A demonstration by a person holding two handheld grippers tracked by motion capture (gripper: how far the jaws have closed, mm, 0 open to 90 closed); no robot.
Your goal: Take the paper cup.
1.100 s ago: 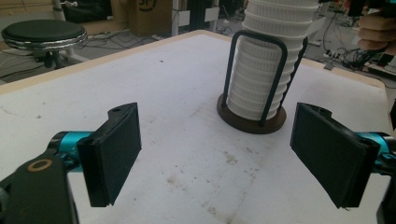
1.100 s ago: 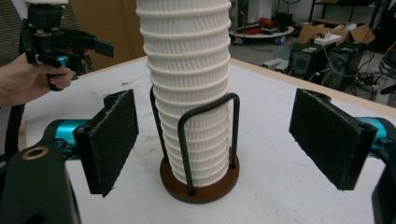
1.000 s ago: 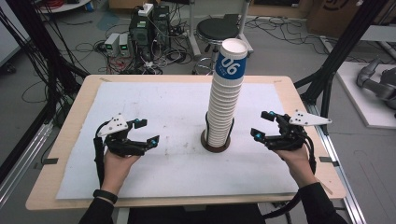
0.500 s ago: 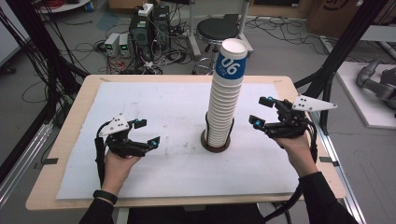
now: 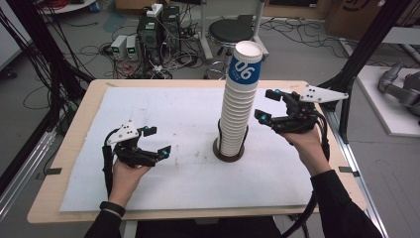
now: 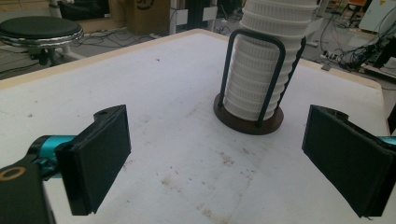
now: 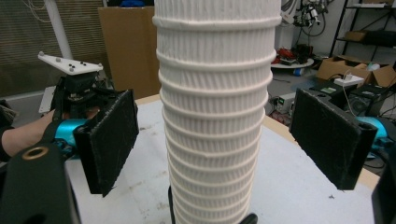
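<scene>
Near edge: left hand-held gripper [image 5: 152,141] sits low over the worktop [image 5: 69,144], jaws just opened wide, nothing btwn them. Farther in, right hand-held gripper [image 5: 268,105] has risen vs a sec ago, jaws wide and empty, just beside the upper cup stack [image 5: 238,104] in its wire holder [image 5: 229,151] mid-worktop. Prob lining up for the top cup; no contact yet.

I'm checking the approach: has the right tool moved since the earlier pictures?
Yes. The right tool has risen beside the tall stack of white paper cups, from near its black wire holder towards mid-height, jaws open.
</scene>
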